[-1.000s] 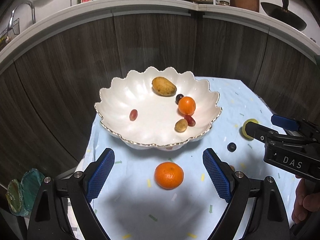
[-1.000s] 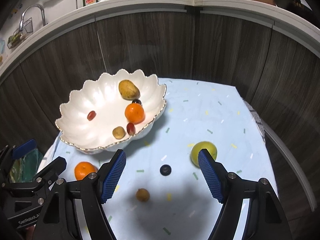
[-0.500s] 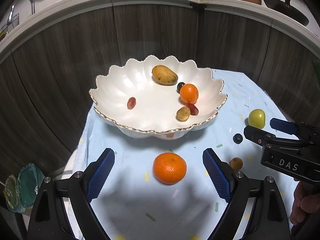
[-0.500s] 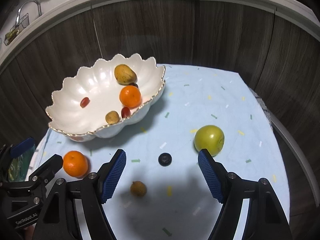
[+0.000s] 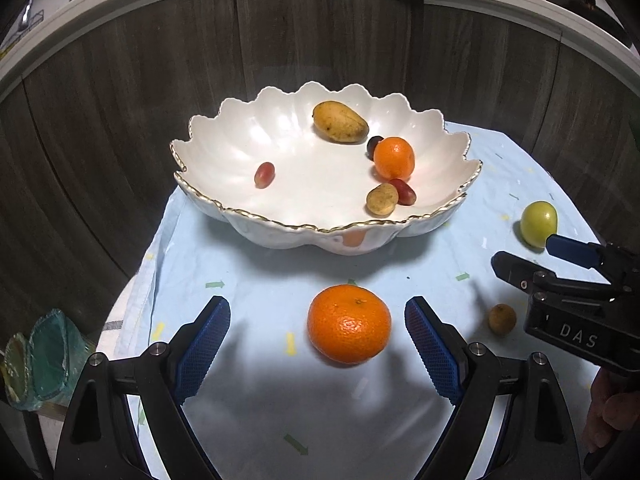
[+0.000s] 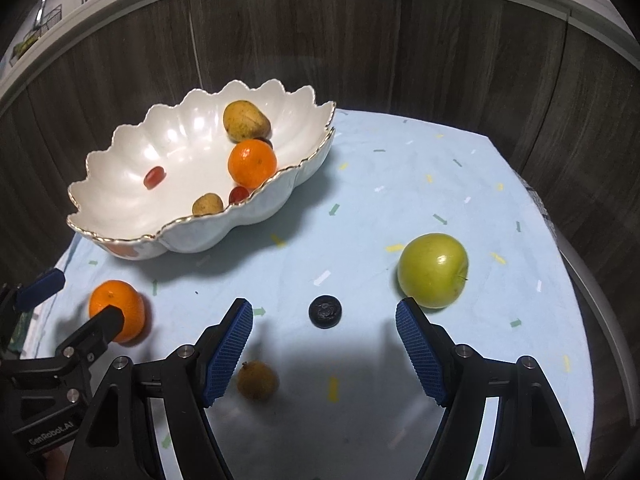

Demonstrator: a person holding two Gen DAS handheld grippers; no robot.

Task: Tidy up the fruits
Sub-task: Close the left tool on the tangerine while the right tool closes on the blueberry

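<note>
Partly done: in the scalloped, gold-rimmed white ceramic bowl a mango, a mandarin, two red grapes, one dark grape and a small brown fruit (possibly longan) are already held. Left on the confetti-print cloth: a dimpled mandarin lower centre, a glossy green apple right, a matte blueberry, a small brown fruit. Left hand-held gripper: wide open, mandarin bracketed, ungripped. Right hand-held gripper: open, blueberry just ahead, nothing held.
</note>
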